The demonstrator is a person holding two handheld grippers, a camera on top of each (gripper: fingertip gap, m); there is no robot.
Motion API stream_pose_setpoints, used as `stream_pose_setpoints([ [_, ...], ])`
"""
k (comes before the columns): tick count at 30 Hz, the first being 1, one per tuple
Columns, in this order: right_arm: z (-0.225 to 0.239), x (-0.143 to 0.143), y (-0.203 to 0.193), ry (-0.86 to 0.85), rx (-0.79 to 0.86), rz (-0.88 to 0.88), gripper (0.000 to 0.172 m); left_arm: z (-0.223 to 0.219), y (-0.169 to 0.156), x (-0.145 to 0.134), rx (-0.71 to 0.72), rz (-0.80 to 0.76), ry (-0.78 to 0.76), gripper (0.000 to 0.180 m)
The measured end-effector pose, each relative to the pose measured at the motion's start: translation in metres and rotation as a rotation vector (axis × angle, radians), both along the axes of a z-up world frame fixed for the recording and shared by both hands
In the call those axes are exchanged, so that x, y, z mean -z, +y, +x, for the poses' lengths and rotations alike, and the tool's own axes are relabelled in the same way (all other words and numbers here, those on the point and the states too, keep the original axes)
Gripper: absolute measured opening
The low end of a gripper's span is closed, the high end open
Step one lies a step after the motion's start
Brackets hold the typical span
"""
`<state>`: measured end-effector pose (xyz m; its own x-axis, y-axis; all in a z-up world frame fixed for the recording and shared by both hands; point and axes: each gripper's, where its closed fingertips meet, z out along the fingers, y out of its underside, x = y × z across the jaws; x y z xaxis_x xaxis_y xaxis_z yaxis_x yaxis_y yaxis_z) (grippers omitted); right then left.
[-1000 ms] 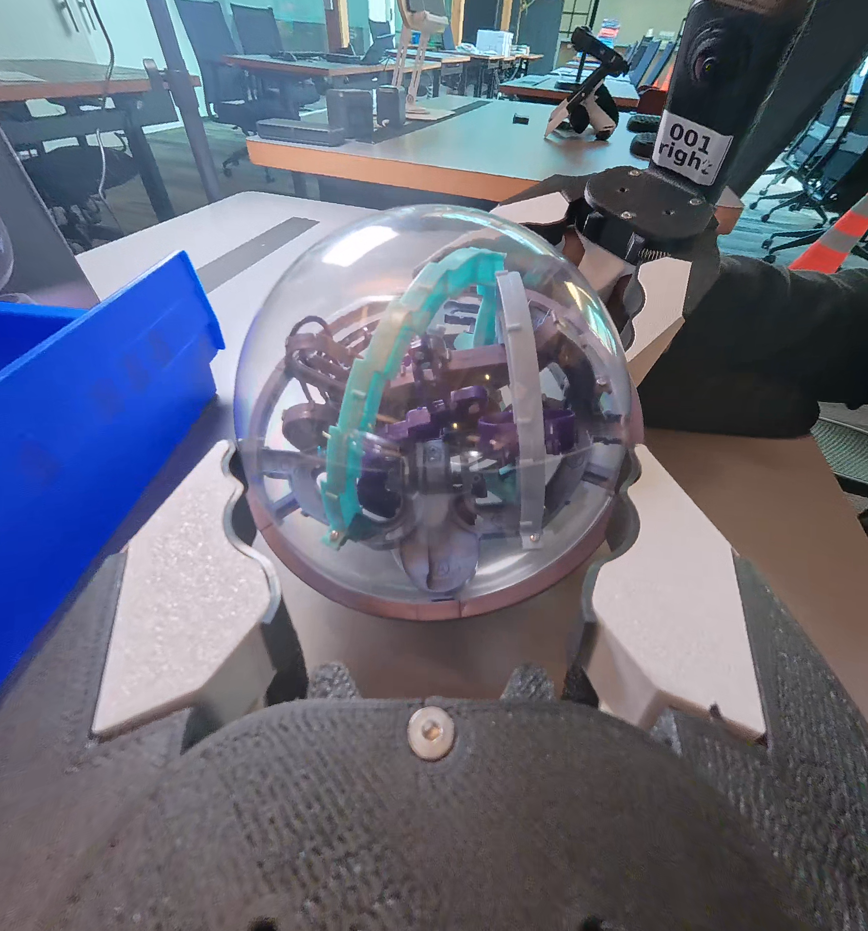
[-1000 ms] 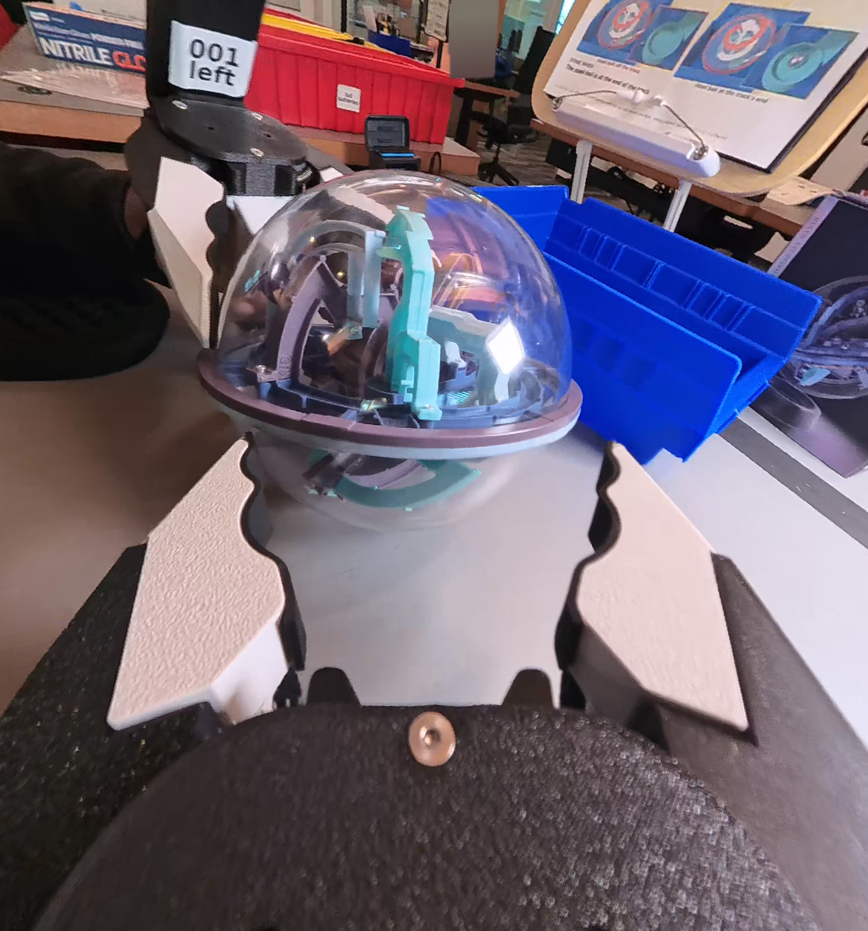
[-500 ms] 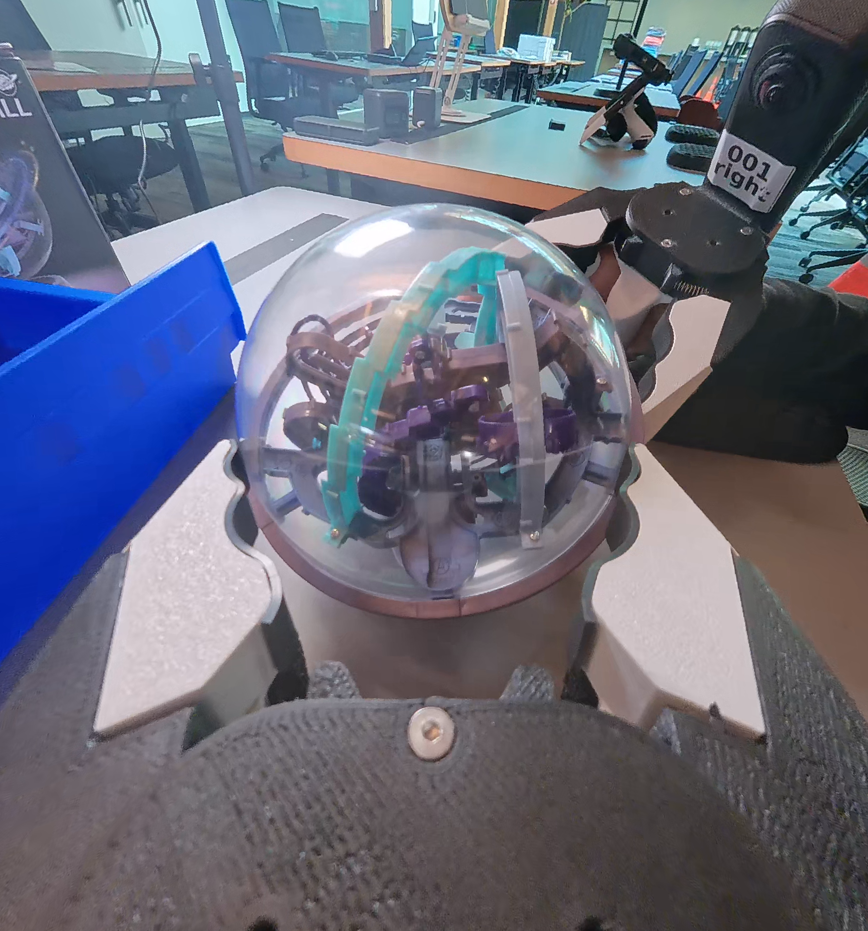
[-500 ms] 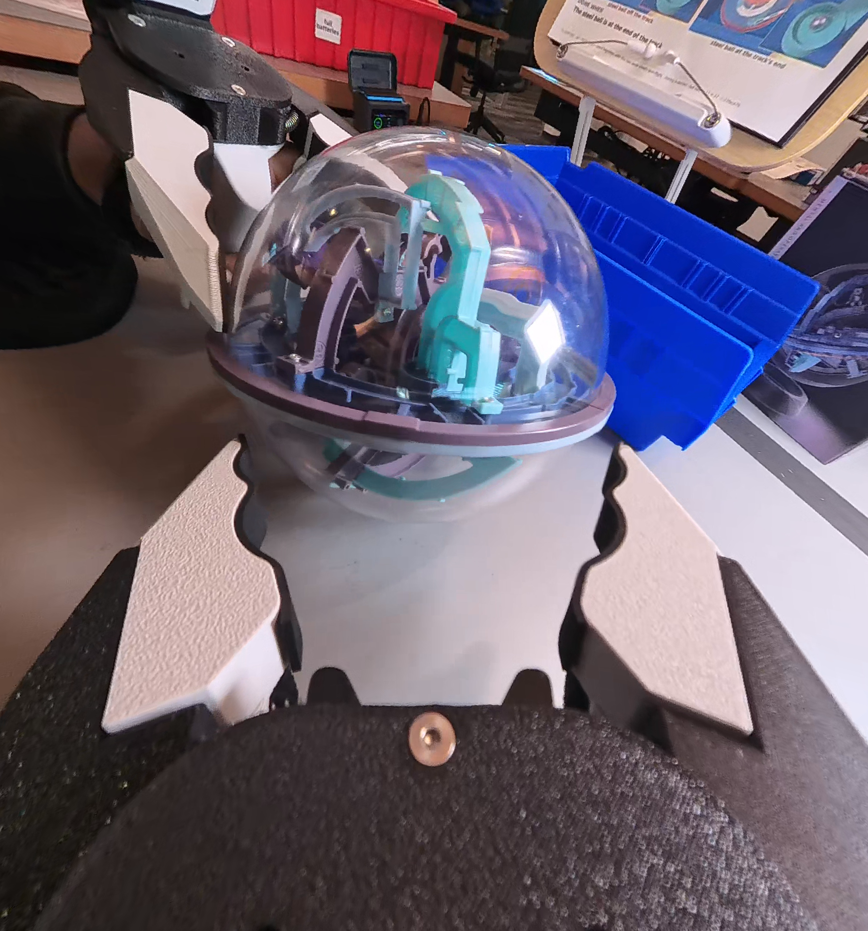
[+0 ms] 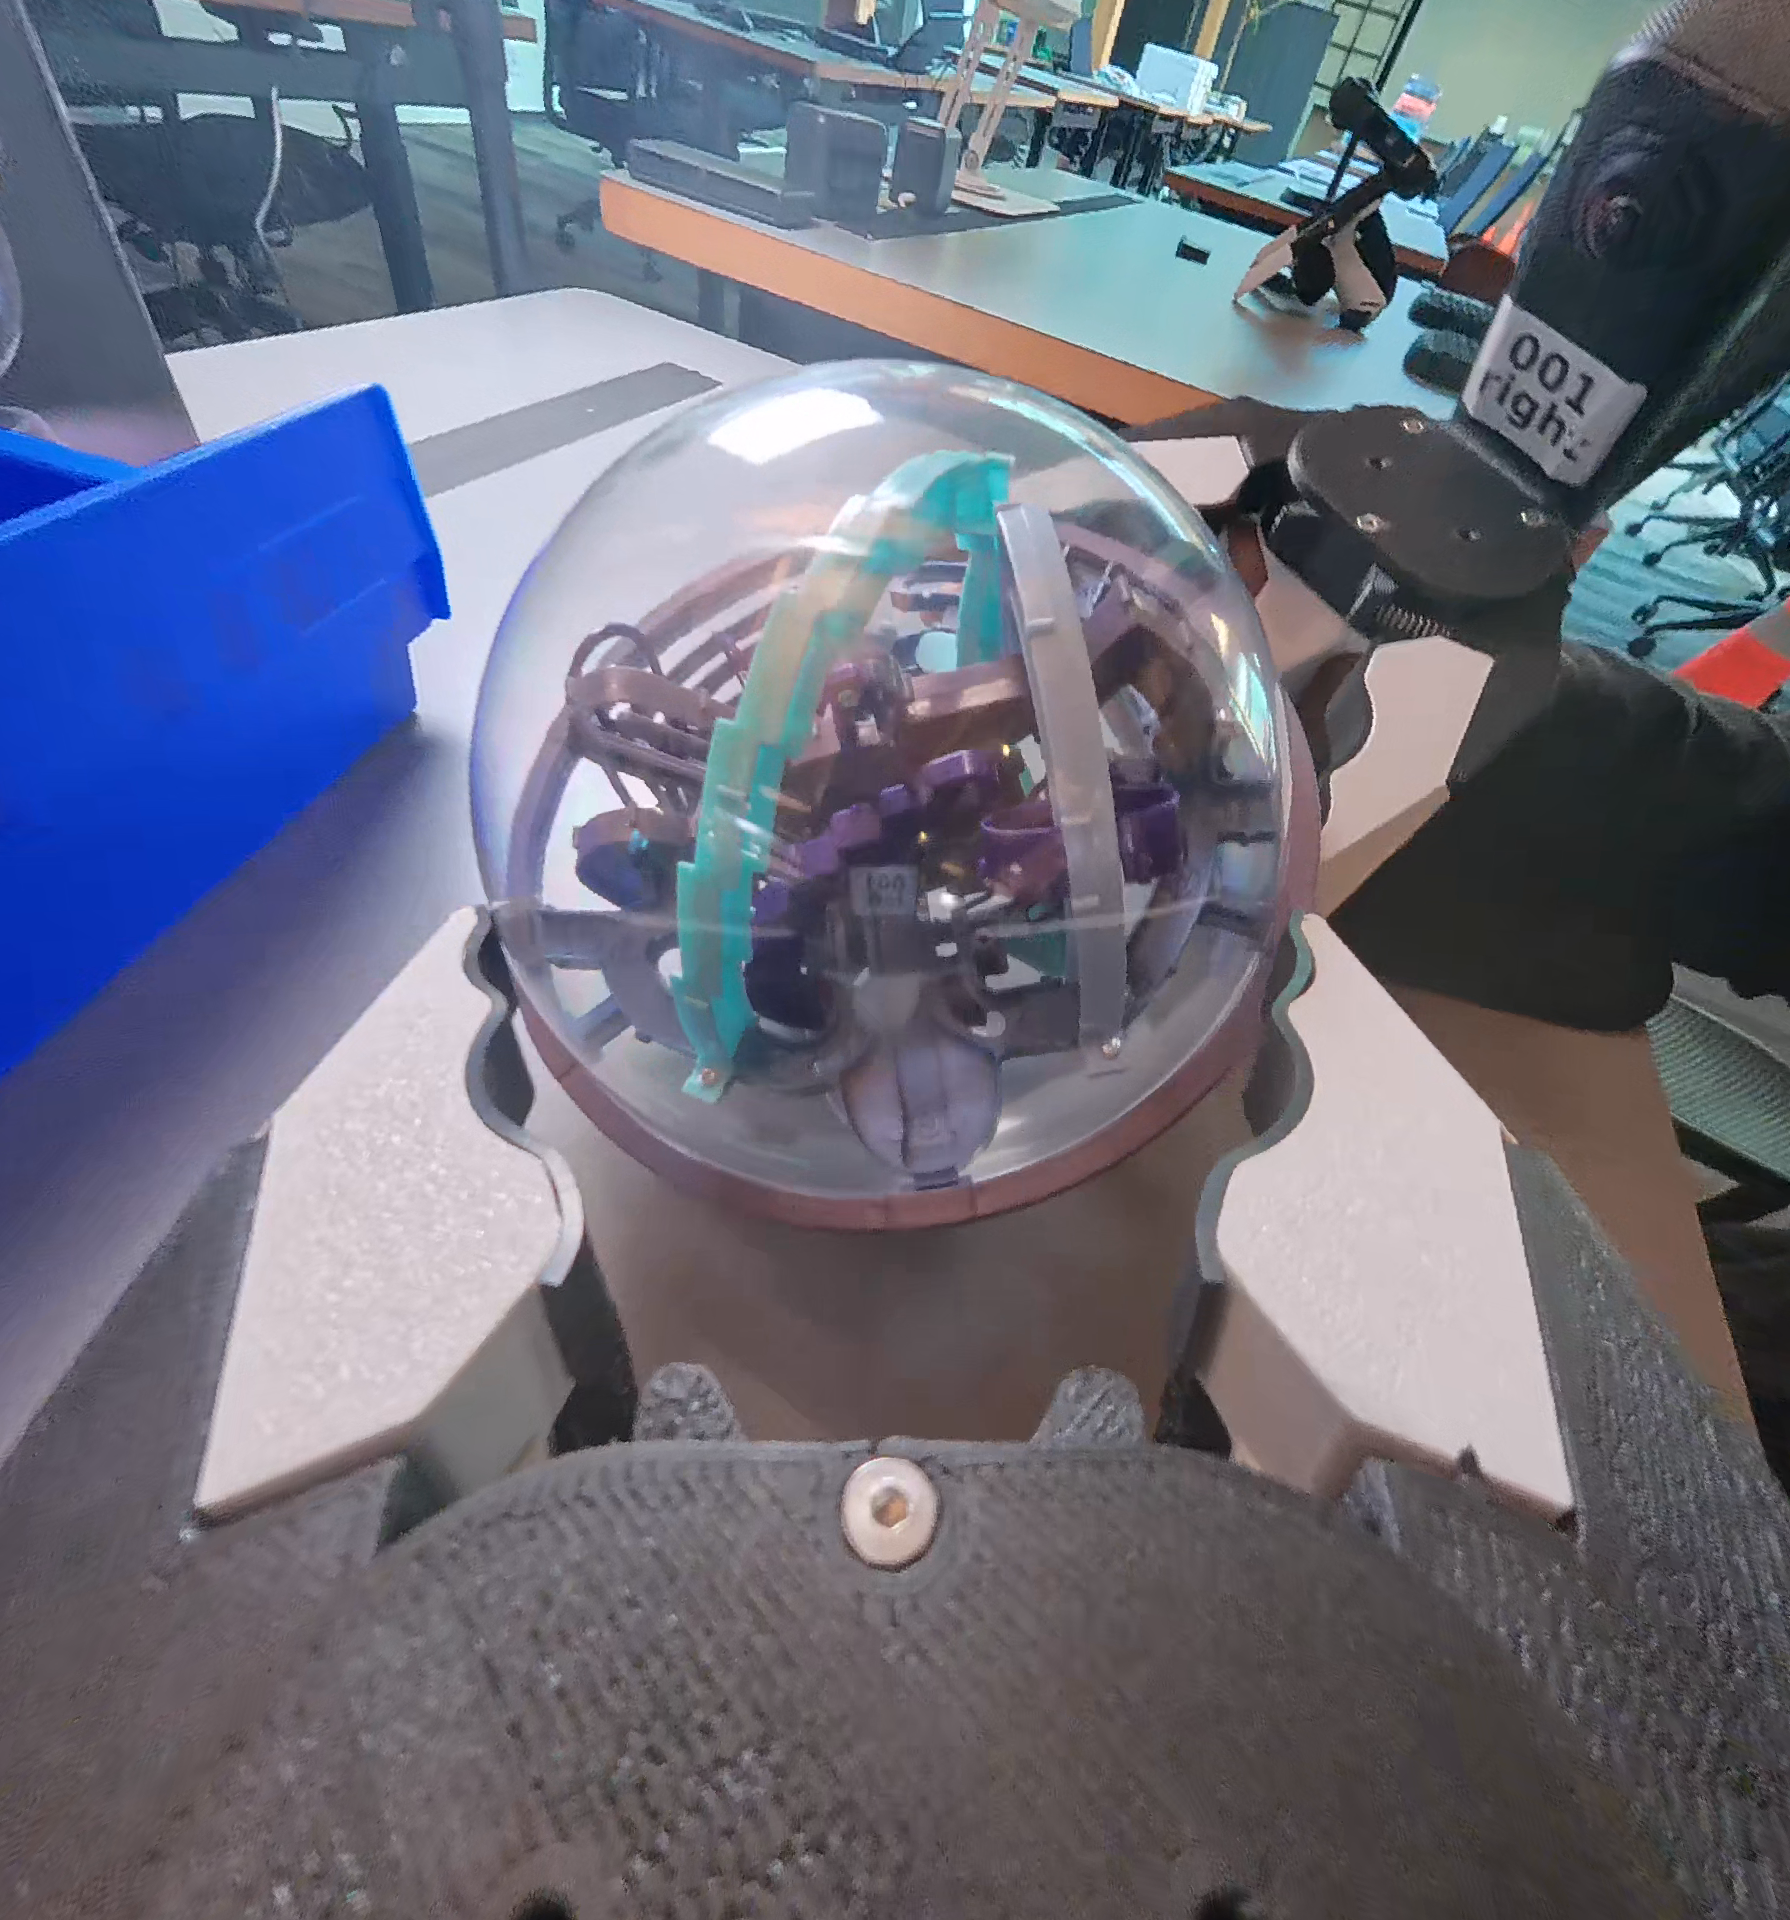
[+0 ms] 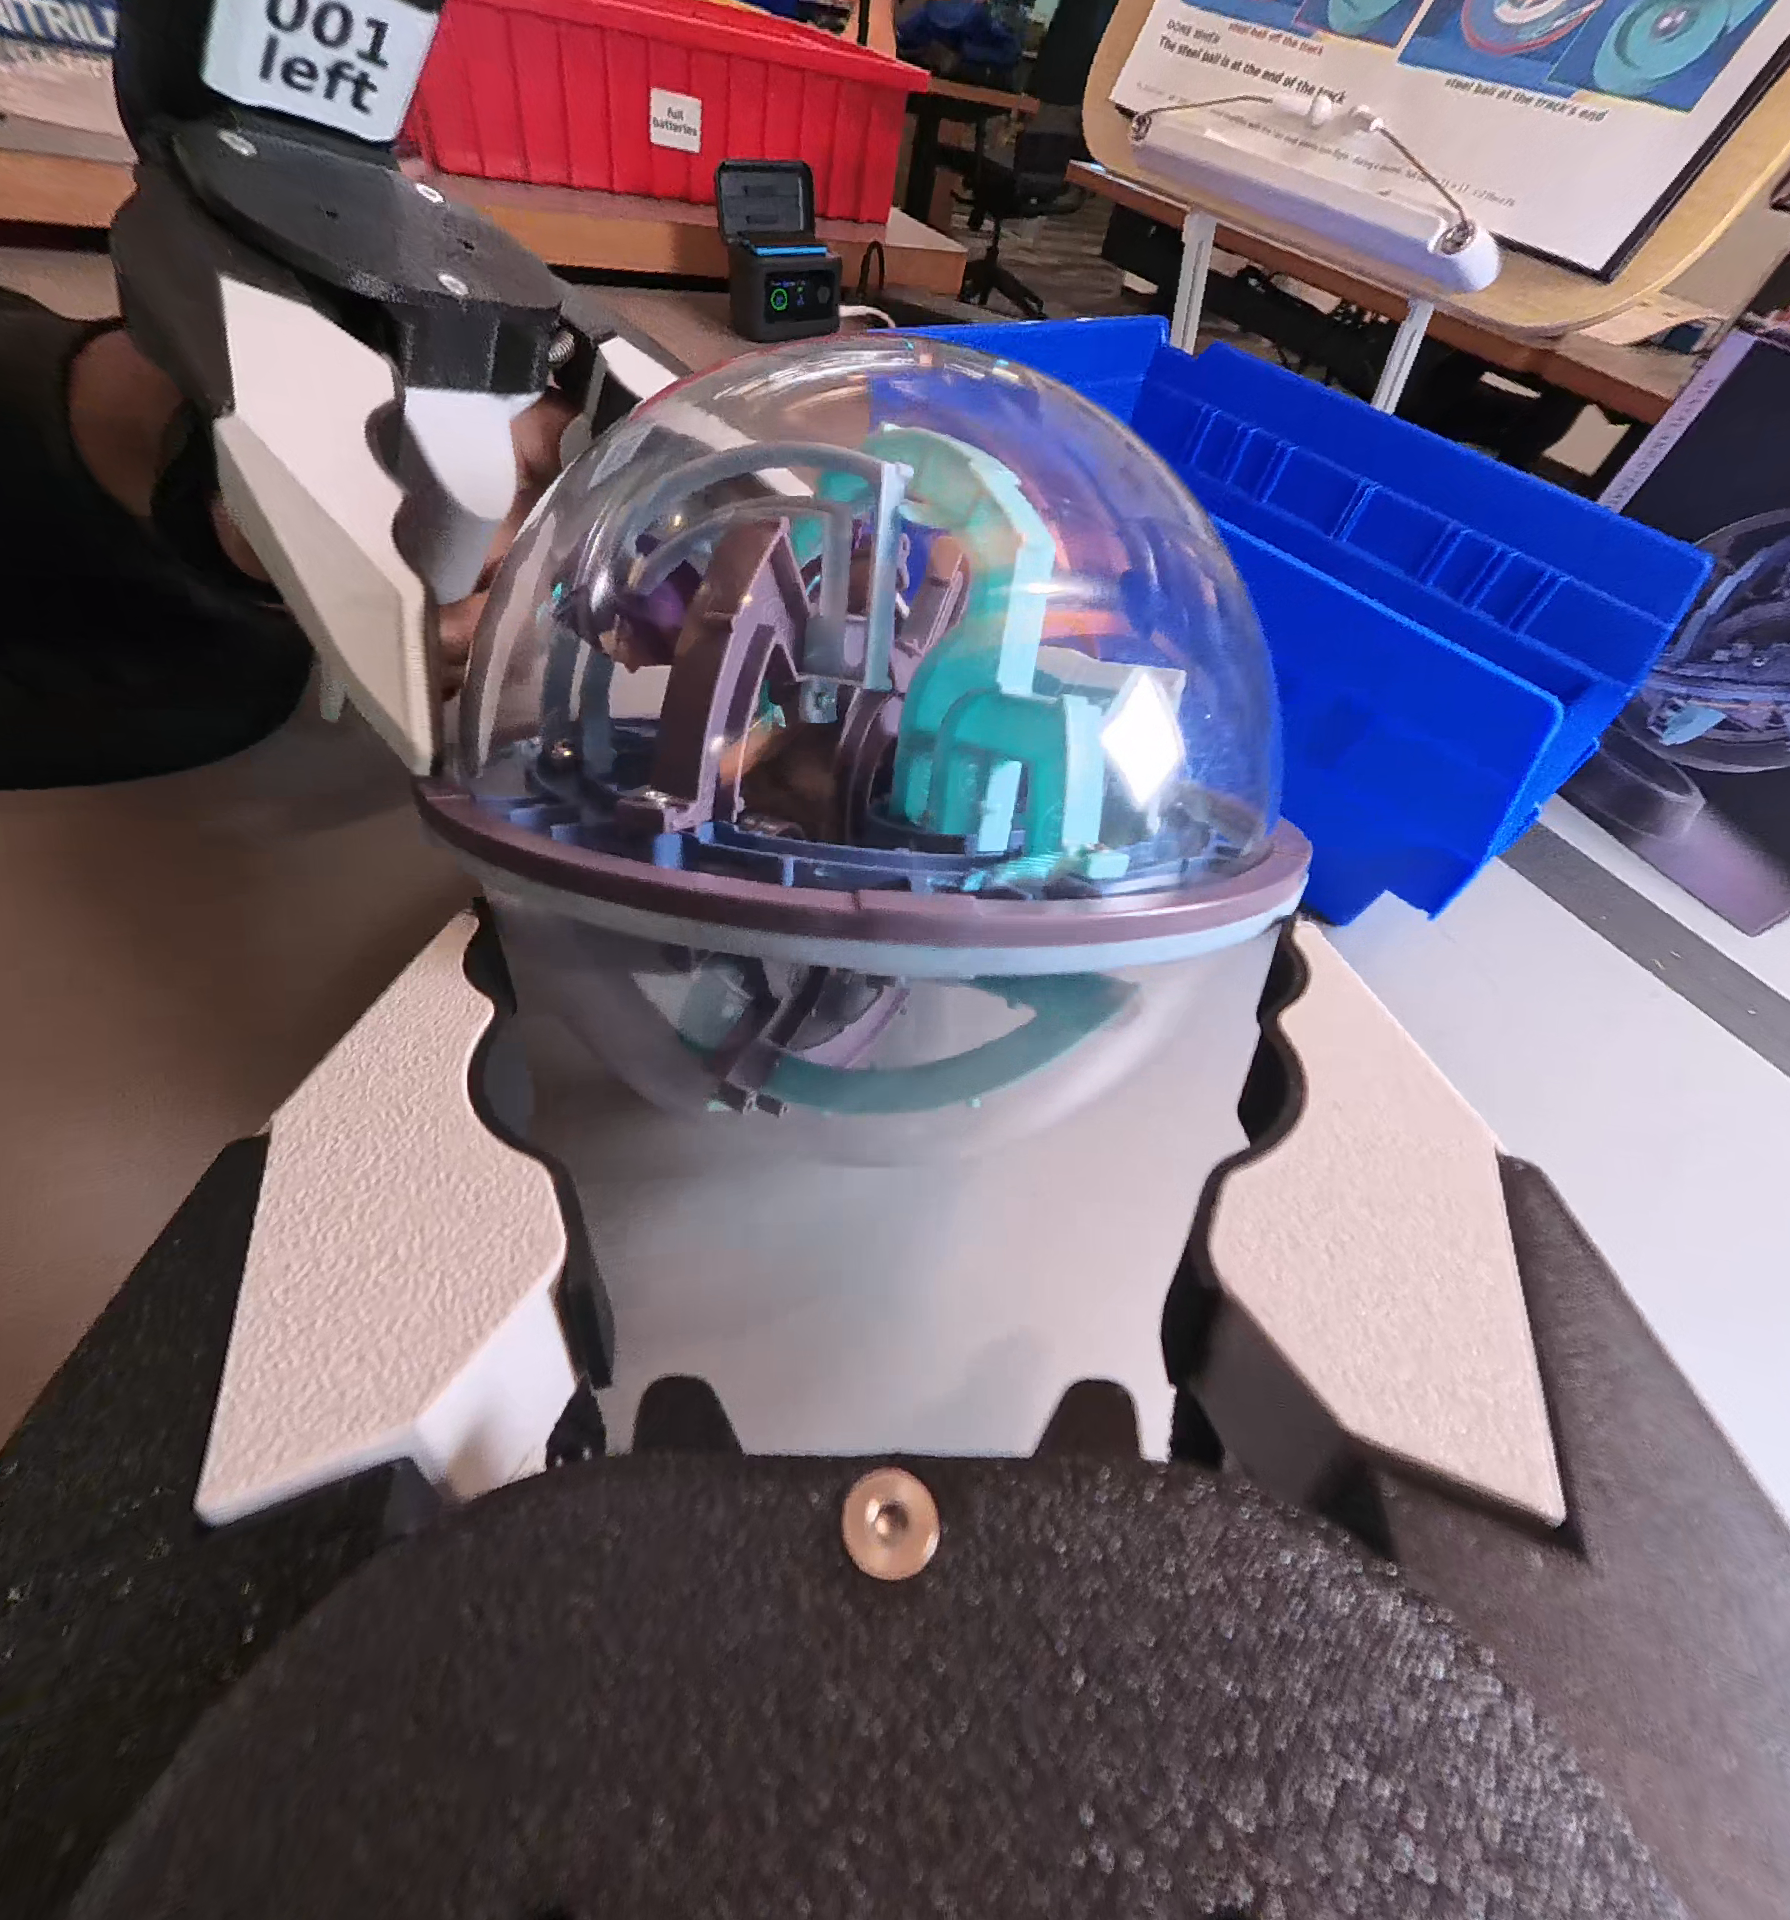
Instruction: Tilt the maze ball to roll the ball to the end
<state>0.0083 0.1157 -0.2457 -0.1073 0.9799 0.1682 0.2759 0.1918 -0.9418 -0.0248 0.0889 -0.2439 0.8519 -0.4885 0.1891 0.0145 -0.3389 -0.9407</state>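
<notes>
Since a second ago my right gripper [image 6: 886, 935] has spread a little and slid up around the maze ball [image 6: 870, 665], so its fingertips now sit at the purple equator band where before they stood short of it. My left gripper [image 5: 886, 935] has barely shifted; its two pale fingers [image 5: 392, 1195] are spread wide with the dark inner pads pressed to either side of the clear sphere just above the band, so I have hold of the maze ball from that side. On the right the fingers are spread about as wide, and both tips touch the sphere right under the band, cradling the lower, frosted half. Between the two grippers the ball sits over the tan table [image 5: 1577, 1091], band roughly level in the right wrist view and tipped toward the camera in the left. Inside I see teal, purple and brown tracks [image 5: 745, 831]; I cannot pick out the small ball. Beside it stands a blue bin [image 6: 1442, 623], near but apart.
</notes>
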Motion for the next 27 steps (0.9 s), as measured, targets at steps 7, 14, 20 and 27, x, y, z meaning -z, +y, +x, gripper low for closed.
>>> stream_pose_setpoints([
  [7,0.005,0.000,0.002,0.011,-0.065,-0.037,0.138,0.000,-0.010,0.000,0.083,0.010,0.015,0.135],
  [14,0.002,-0.003,0.003,0.020,-0.111,-0.096,0.130,-0.016,-0.003,-0.031,0.177,0.208,0.072,0.142],
  [20,-0.002,-0.003,0.006,0.021,-0.122,-0.133,0.129,-0.007,0.007,-0.016,0.297,0.198,0.128,0.138],
  [27,-0.001,-0.001,0.006,0.023,-0.103,-0.154,0.128,-0.009,0.010,-0.013,0.244,0.200,0.092,0.134],
])
